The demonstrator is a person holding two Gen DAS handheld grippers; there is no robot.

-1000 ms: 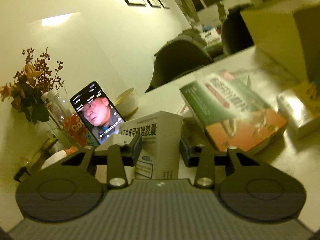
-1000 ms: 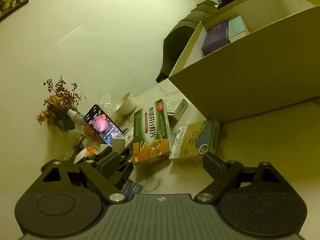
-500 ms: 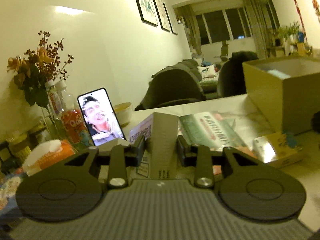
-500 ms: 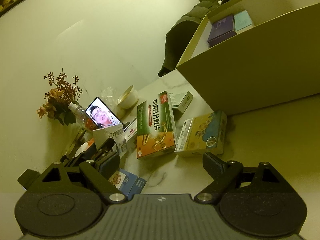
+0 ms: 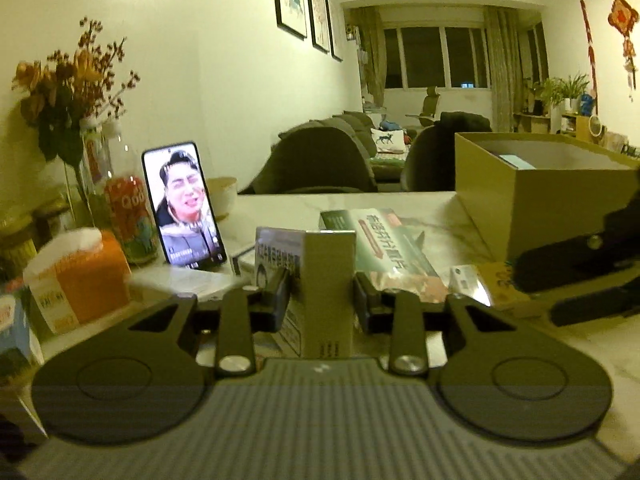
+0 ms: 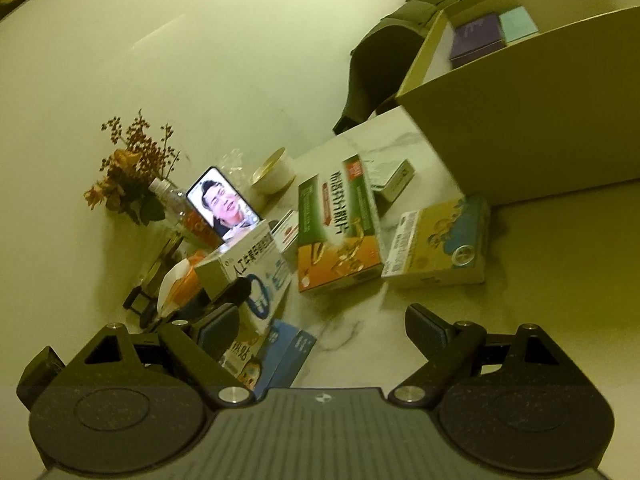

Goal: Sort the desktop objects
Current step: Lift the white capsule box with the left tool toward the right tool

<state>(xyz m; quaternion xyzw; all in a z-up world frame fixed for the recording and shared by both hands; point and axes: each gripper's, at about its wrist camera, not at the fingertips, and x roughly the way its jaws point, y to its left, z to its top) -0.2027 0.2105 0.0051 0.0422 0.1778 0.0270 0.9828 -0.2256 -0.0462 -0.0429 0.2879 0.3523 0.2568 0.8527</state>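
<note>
My left gripper (image 5: 322,294) is shut on a white medicine box (image 5: 320,280) and holds it upright above the table; the box also shows in the right wrist view (image 6: 256,268). My right gripper (image 6: 324,326) is open and empty above the marble table (image 6: 352,332). A green and orange box (image 6: 338,224) and a yellow box (image 6: 440,244) lie flat ahead of it. A blue box (image 6: 284,356) lies near its left finger. The big cardboard box (image 6: 520,120) stands at the right with a purple box (image 6: 476,36) and a teal box (image 6: 518,24) inside.
A phone (image 5: 182,208) with a lit screen leans at the back left beside a drink bottle (image 5: 130,220), a vase of dried flowers (image 5: 72,88) and an orange tissue pack (image 5: 76,280). A white bowl (image 6: 274,170) and a small white box (image 6: 394,182) sit further back.
My left gripper has lifted the white box and levelled out, turning toward the cardboard box. My right gripper has drawn back a little and stays open.
</note>
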